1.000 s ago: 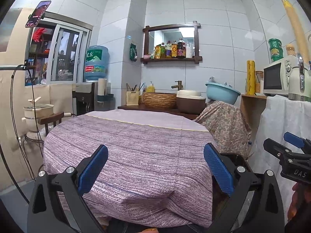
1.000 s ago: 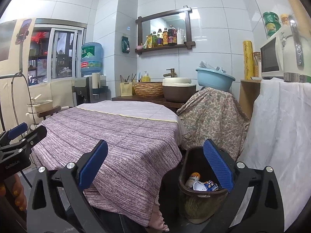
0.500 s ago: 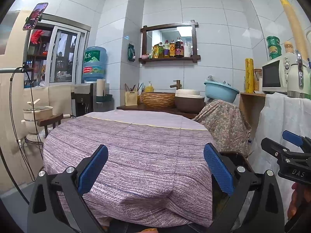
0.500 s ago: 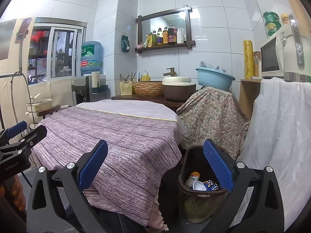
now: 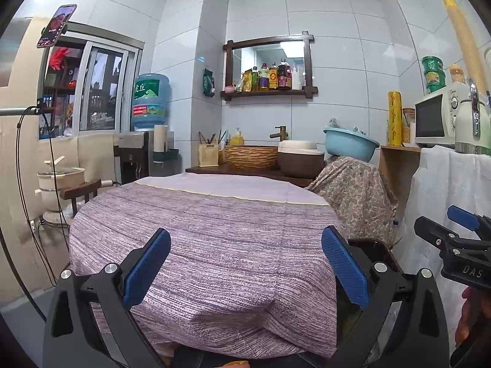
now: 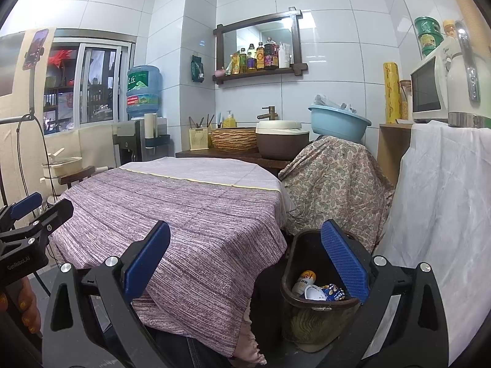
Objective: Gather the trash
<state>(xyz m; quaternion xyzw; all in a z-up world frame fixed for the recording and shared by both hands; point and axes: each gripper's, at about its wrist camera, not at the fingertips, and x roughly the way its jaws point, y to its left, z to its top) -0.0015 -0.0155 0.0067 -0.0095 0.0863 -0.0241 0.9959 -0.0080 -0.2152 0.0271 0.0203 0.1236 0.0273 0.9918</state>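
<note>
L grip point(image 5: 245, 263): my jaws wide open, empty, over table point(image 5: 214, 214) near edge.
R grip point(image 6: 245, 260): wide open, empty.
Bin point(image 6: 288, 276): by table's right edge, cans point(image 6: 316, 288) inside.

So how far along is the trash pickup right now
Looks nearly finished. Done: the brown trash bin beside the table already holds a can and wrappers. In hand: nothing; the left gripper and right gripper are both open. Left: no trash shows on the purple tablecloth; the floor is mostly hidden.
</note>
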